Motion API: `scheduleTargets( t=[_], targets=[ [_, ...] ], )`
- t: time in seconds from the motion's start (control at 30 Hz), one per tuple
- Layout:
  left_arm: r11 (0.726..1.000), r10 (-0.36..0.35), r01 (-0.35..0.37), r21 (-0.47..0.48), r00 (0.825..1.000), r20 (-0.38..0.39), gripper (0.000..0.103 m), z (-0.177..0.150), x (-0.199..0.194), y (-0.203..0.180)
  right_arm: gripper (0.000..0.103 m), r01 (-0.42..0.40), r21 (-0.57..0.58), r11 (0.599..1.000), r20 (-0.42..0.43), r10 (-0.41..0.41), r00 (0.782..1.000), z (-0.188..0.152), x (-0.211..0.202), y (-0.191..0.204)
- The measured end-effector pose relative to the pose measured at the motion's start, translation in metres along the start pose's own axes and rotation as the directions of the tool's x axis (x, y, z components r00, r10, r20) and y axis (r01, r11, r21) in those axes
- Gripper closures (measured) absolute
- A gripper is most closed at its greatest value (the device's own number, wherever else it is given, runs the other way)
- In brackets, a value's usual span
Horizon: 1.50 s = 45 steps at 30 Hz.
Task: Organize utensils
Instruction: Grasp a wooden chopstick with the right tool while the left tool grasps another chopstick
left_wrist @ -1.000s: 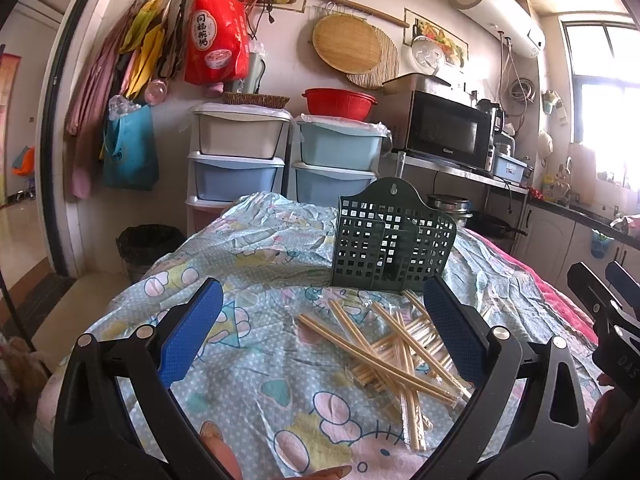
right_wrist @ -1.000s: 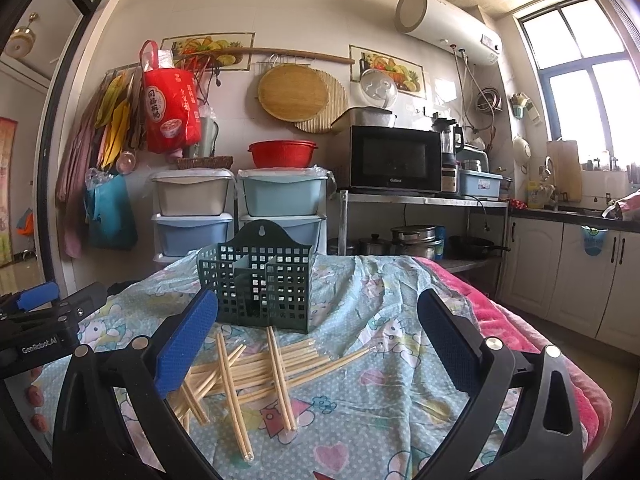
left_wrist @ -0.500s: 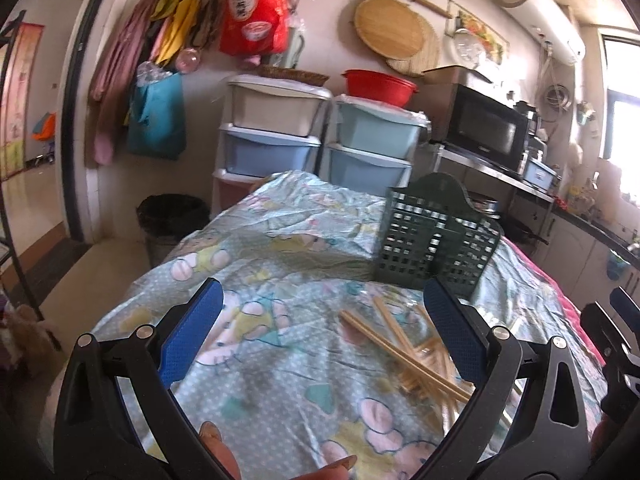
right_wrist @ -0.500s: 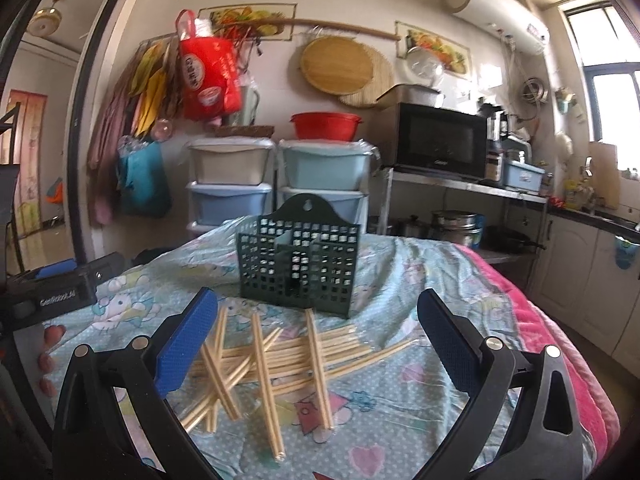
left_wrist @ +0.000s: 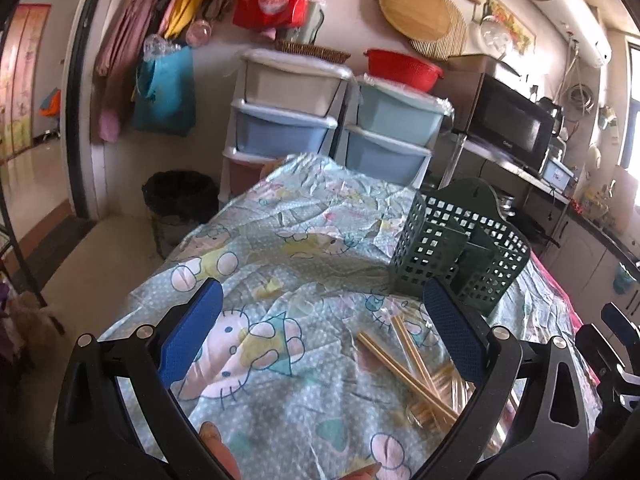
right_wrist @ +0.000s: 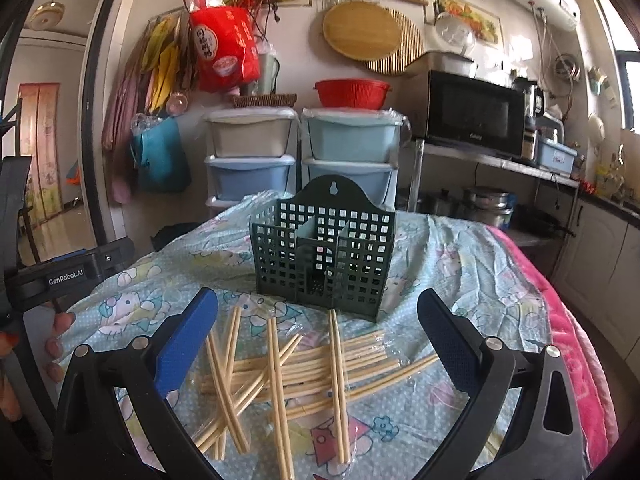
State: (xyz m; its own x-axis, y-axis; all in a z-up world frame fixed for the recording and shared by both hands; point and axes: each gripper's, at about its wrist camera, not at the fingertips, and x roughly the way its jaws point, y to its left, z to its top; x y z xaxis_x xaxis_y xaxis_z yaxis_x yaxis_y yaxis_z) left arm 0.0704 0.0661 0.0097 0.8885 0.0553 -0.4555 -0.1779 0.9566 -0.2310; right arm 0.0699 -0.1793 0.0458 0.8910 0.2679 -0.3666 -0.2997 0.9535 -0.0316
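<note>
Both my grippers gape wide, gripping nothing: left gripper (left_wrist: 320,332), right gripper (right_wrist: 318,330). Chopsticks (right_wrist: 296,368) scattered on tablecloth (right_wrist: 460,256) before green basket (right_wrist: 324,256). From left view, I see pile partly hidden behind finger (left_wrist: 452,332); count unclear.
</note>
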Motion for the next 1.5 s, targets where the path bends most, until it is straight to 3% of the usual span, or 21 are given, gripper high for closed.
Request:
scheduleTargets(
  t=[0.27, 0.5, 0.67, 0.77, 0.87, 1.07, 1.3, 1.5],
  targets=[
    [1.000, 0.004, -0.002, 0.008, 0.981, -0.192, 0.010, 0.006, 0.049, -0.003, 0.007, -0.013, -0.015, 1.000, -0.116, 0.011, 0.993, 0.015, 0.044, -0.017],
    [0.999, -0.052, 0.054, -0.002, 0.950, -0.309, 0.010, 0.001, 0.080, -0.007, 0.027, -0.041, -0.042, 0.998, -0.240, 0.029, 0.970, 0.014, 0.087, -0.025],
    [0.992, -0.126, 0.117, -0.045, 0.913, -0.388, 0.011, -0.006, 0.095, -0.007, 0.042, -0.048, -0.075, 0.996, -0.320, 0.022, 0.947, 0.006, 0.117, -0.029],
    [0.987, -0.162, 0.145, -0.071, 0.890, -0.427, 0.027, -0.009, 0.104, -0.008, 0.048, -0.070, -0.079, 0.994, -0.361, 0.037, 0.932, 0.001, 0.132, -0.030],
    [0.984, -0.180, 0.159, -0.083, 0.867, -0.464, 0.037, -0.013, 0.113, -0.011, 0.051, -0.084, -0.084, 0.993, -0.386, 0.045, 0.921, -0.003, 0.143, -0.030],
    [0.978, -0.205, 0.158, -0.133, 0.829, -0.520, 0.042, -0.017, 0.131, -0.012, 0.055, -0.097, -0.075, 0.992, -0.429, 0.055, 0.902, -0.007, 0.160, -0.029],
    [0.984, -0.177, 0.142, -0.107, 0.819, -0.546, 0.047, -0.016, 0.146, -0.016, 0.064, -0.111, -0.051, 0.993, -0.485, 0.072, 0.871, -0.012, 0.179, -0.024],
    [0.993, -0.105, 0.116, -0.015, 0.835, -0.541, 0.064, -0.017, 0.147, -0.020, 0.070, -0.108, -0.001, 0.994, -0.531, 0.091, 0.842, -0.019, 0.194, -0.027]
  ],
)
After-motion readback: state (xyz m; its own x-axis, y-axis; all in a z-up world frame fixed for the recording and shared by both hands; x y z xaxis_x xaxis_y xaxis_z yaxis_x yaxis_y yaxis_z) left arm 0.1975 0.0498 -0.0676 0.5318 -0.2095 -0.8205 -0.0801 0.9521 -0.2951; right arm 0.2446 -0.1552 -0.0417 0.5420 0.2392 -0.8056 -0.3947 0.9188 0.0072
